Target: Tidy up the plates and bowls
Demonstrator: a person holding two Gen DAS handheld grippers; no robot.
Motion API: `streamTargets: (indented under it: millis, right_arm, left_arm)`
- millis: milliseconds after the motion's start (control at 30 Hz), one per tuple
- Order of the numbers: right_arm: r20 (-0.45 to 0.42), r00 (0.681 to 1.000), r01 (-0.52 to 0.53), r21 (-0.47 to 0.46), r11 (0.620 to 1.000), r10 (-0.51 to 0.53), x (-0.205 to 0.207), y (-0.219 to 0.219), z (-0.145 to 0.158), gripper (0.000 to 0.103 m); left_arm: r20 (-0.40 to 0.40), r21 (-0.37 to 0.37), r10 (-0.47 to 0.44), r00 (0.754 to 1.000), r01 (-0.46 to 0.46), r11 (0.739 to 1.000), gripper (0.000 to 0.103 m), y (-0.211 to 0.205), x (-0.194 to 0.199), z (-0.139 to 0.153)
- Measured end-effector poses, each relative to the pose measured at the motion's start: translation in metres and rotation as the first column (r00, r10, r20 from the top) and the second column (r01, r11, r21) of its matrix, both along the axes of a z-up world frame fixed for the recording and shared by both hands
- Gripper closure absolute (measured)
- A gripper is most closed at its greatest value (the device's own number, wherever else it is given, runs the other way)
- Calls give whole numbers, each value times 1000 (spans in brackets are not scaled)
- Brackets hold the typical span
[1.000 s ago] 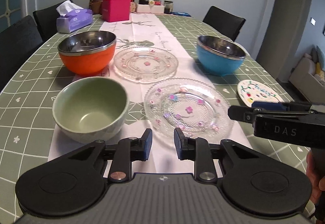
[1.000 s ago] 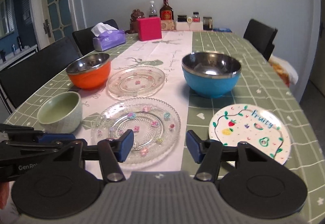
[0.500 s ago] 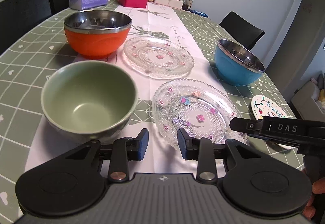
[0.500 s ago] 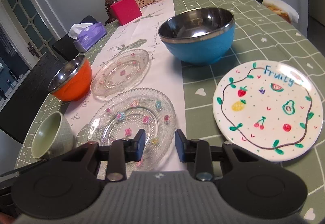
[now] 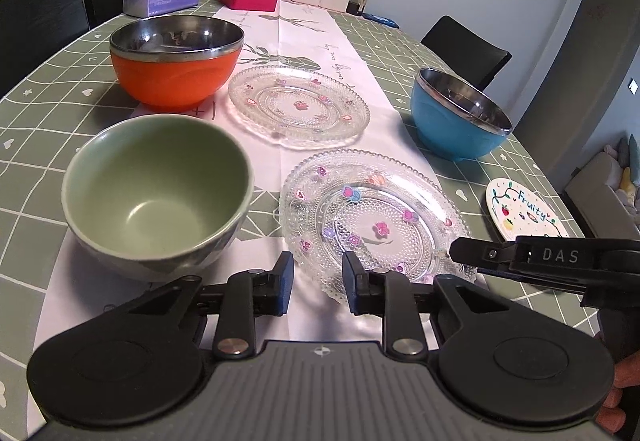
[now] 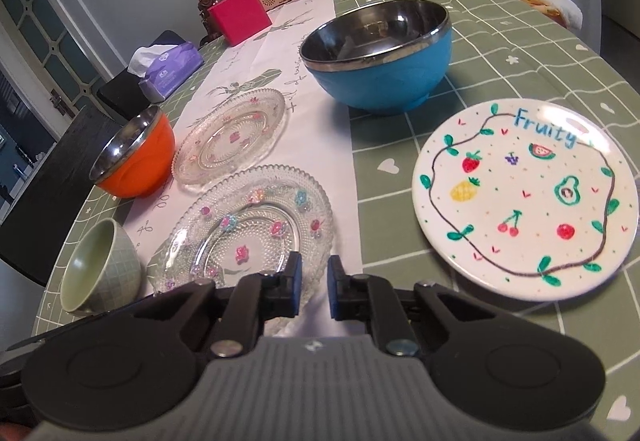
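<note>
On the green checked table (image 5: 60, 81), a white cloth runner (image 5: 352, 53) goes down the middle, and the near glass plate (image 5: 372, 221) lies on it. This plate is round and see-through, with bumpy dots, a wavy rim and little painted flowers. Just behind the near glass plate lies another glass plate (image 5: 298, 107) of the same kind. Left of the near glass plate sits a smooth, pale green bowl (image 5: 158, 187) with a checked outside. Behind that is an orange bowl (image 5: 174, 63), shiny metal inside. Right of the near glass plate and farther back sits a blue bowl (image 6: 378, 59), also shiny metal inside. Right of the near glass plate lies a flat white plate (image 6: 524, 197) with painted fruit and the word "Fruity".

The left gripper (image 5: 316, 279) hangs over the near edge of the near glass plate. Its jaws have just been closing and are a small way apart, with nothing pinched between them. The right gripper (image 6: 314, 281) is at the same plate's near right edge. Its jaws have just been closing and now are nearly together; the plate's rim lies under them, and I cannot tell if it is pinched.
</note>
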State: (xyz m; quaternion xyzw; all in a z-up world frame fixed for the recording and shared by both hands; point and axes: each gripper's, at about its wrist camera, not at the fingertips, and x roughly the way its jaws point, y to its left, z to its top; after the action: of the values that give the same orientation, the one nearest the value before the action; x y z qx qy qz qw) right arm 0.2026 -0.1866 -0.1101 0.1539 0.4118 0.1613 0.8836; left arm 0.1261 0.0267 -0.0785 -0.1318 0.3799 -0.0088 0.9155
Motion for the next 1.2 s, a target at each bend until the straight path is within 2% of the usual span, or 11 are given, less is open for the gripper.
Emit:
streamTargets:
  millis: [233,500,533,600,667,700,833,967,1033,1100,1200]
  right_arm:
    - [-30,999,-19,-25,999,18,-28,-7,5,93]
    - [-13,1000,-9,-40,999,8,-53,-20,5,94]
    - [-12,1000,-6,-31,1000,6,-54,-22,5,91]
    - [-18,1000,2,-13,1000,-2,-53,-25,5,88]
    - [-13,1000,12,6,1000,-12,-51,-27,5,75]
    - [-8,1000,18,12,1000,-18,-51,-27,5,67]
    - [8,1000,25,36,999,-25,-46,-27,5,66]
    - [-10,999,46,69,997,-45,-41,-32,0,66]
    - [-26,998,55,89,994,-53,-40,-35,-3,72]
    - [-40,997,63,113,992,-58,-38,-37,-5,77]
    - [-59,996,69,144,987,-61,-37,-39,-9,88]
  left_arm:
    - [-43,0,-36,998,36,999,74,-7,-19,4]
    - [-59,-21,-85,995,84,996,73,-13,-31,5]
    - [-53,-34,-77,996,75,997,70,-10,-30,4]
    - [-34,-52,-59,998,57,997,56,-4,-29,2]
    - [-1,-61,-33,999,33,998,49,1,-29,0]
    - [7,-69,-27,1000,27,997,48,3,-28,-1]
    - [42,-109,-12,999,16,994,48,7,-23,-5]
    - [60,-104,-12,998,18,994,48,5,-18,-6]
    - [66,-107,-24,998,31,994,56,5,-16,-8]
    - [64,-98,-30,998,36,995,69,3,-16,-8]
    - [62,-85,-29,998,35,996,75,3,-18,-8]
